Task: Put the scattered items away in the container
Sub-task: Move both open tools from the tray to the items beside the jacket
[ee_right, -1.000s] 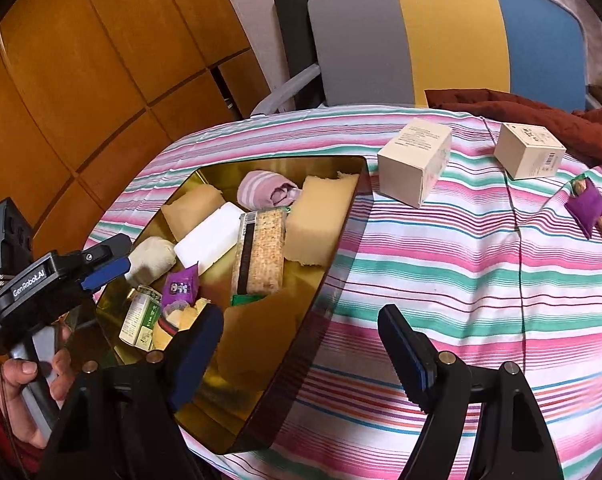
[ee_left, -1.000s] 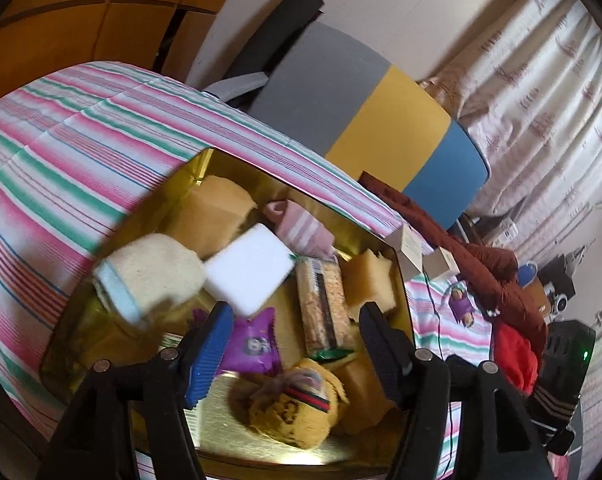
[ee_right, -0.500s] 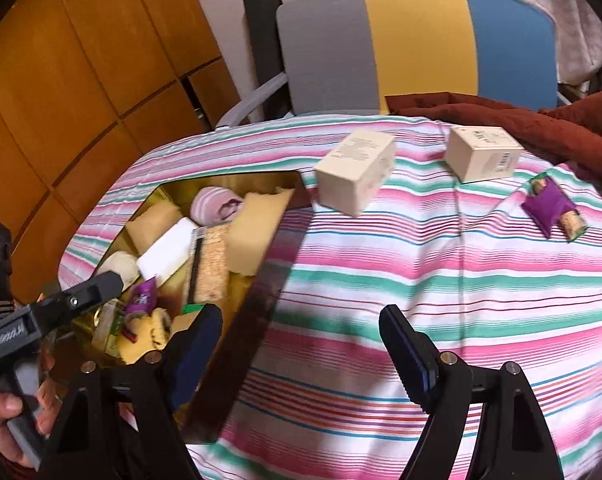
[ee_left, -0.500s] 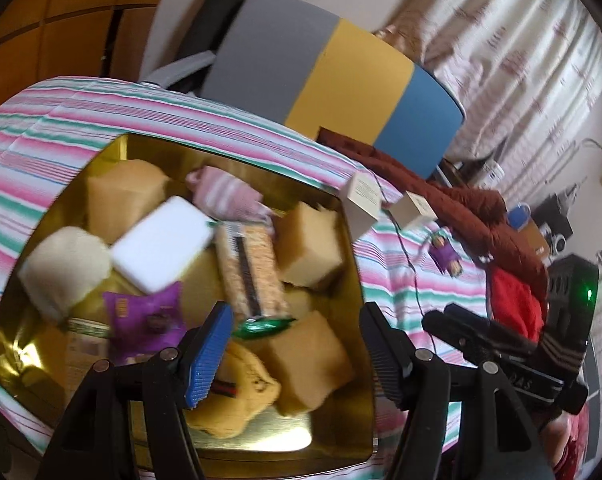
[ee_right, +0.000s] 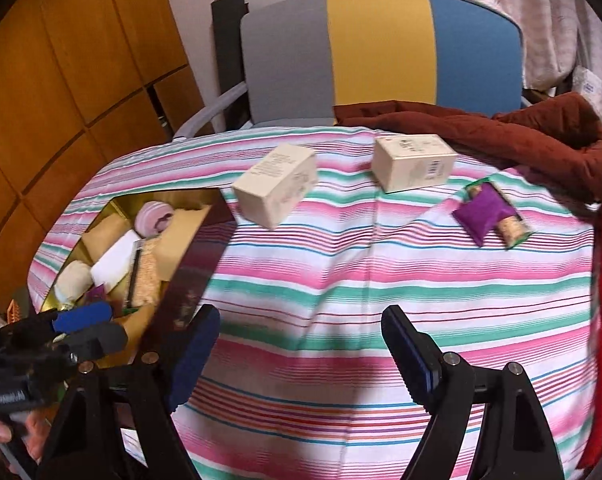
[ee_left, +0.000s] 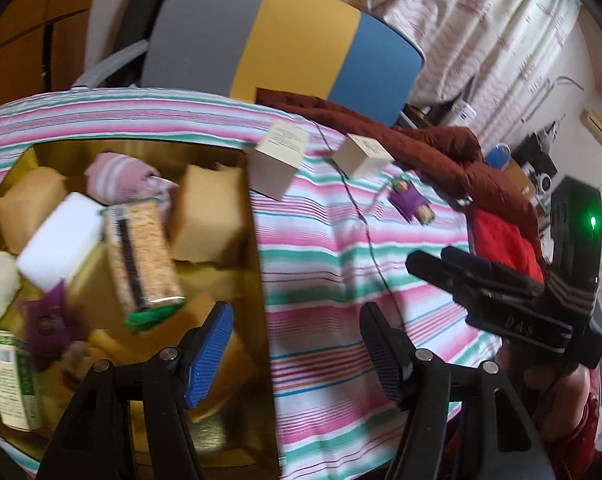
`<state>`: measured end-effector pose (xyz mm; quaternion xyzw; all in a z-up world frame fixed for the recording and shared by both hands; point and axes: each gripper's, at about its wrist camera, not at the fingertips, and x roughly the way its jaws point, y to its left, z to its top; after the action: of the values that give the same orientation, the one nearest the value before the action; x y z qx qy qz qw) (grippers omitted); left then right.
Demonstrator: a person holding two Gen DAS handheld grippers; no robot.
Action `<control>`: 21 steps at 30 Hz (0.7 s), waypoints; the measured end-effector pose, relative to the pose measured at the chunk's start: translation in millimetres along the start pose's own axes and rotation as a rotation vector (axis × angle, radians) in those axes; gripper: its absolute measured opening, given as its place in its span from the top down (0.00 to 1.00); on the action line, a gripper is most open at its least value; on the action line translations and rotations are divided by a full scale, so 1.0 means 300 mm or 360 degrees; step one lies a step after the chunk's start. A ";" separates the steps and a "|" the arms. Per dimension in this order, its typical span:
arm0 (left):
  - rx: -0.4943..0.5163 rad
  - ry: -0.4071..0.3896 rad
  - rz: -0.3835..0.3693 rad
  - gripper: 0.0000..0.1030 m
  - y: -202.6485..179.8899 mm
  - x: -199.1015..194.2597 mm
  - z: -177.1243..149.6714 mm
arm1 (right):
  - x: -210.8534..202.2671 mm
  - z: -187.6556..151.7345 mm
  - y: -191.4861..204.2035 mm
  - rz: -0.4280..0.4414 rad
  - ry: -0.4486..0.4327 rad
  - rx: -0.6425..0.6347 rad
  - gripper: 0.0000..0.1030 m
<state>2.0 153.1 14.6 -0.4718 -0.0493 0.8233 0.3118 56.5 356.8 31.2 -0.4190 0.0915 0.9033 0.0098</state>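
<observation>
The gold tin [ee_left: 257, 280] sits at the left of the striped tablecloth [ee_right: 341, 288], already crowded with sponges, a cracker packet and rolled cloths, so what remains is the loose lot to its right: two cream boxes, the nearer [ee_right: 275, 190] just beside the tin's corner and the farther [ee_right: 415, 162] by the brown jacket [ee_right: 541, 128], plus one purple sachet [ee_right: 489, 216]. The left gripper [ee_left: 297, 354] hangs over the tin's rim, jaws apart and empty. The right gripper [ee_right: 301, 354], empty too, has just been spreading wider, probably readying for a box.
</observation>
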 end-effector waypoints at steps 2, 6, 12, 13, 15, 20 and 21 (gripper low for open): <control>0.0033 0.0020 -0.0013 0.35 -0.034 0.017 -0.003 | -0.005 0.005 -0.025 -0.0017 -0.0001 0.0006 0.19; 0.0098 0.0047 -0.0032 0.35 -0.087 0.044 -0.007 | -0.012 0.013 -0.079 -0.0062 -0.0001 0.0006 0.19; 0.0169 0.0102 -0.0052 0.35 -0.148 0.085 -0.013 | -0.004 0.026 -0.164 -0.0135 0.0015 0.0000 0.17; 0.0186 0.0111 -0.0055 0.35 -0.158 0.092 -0.013 | 0.004 0.030 -0.189 -0.0160 0.0027 -0.0002 0.17; 0.0206 0.0118 -0.0056 0.35 -0.173 0.102 -0.013 | 0.019 0.038 -0.237 -0.0208 0.0047 0.0002 0.17; 0.0236 0.0146 -0.0062 0.35 -0.196 0.131 -0.017 | 0.049 0.077 -0.418 -0.0393 0.0097 0.0025 0.18; 0.0241 0.0157 -0.0063 0.35 -0.201 0.141 -0.018 | 0.057 0.086 -0.448 -0.0435 0.0103 0.0027 0.18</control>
<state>19.3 223.9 2.7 -0.4857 0.0191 0.7941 0.3649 38.7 492.3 13.5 -0.4564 0.0414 0.8787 0.1333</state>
